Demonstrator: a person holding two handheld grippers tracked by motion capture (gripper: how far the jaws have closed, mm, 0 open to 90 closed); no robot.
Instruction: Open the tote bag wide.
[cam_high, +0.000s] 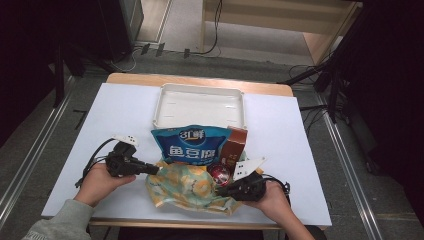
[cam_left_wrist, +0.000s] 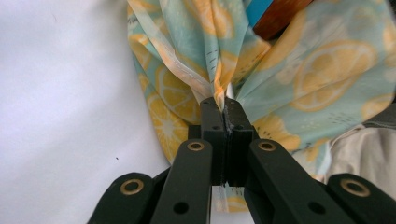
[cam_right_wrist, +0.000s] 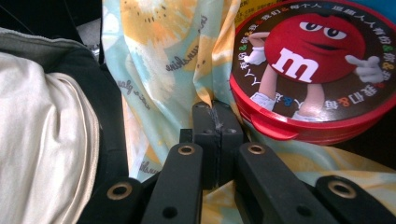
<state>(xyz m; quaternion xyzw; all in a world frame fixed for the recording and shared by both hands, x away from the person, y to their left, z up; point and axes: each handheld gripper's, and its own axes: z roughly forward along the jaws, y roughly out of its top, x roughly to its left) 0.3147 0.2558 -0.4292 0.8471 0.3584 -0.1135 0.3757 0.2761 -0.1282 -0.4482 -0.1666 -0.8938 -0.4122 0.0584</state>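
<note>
A pale blue bag printed with orange slices (cam_high: 187, 186) lies on the white table near its front edge. My left gripper (cam_high: 156, 170) is shut on the bag's left edge, the cloth (cam_left_wrist: 205, 60) bunching up from between its jaws. My right gripper (cam_high: 218, 190) is shut on the bag's right side, the fabric (cam_right_wrist: 163, 60) pinched at its tips. A round red M&M's tin (cam_high: 219, 173) (cam_right_wrist: 317, 70) rests on the bag right beside the right gripper. A blue snack pouch (cam_high: 189, 145) and a brown box (cam_high: 234, 146) lie at the bag's far edge.
An empty white tray (cam_high: 200, 106) stands behind the snacks at the table's far side. Bare white tabletop (cam_high: 100, 120) spreads left and right of the bag. The person's hands and sleeves come in at the front edge.
</note>
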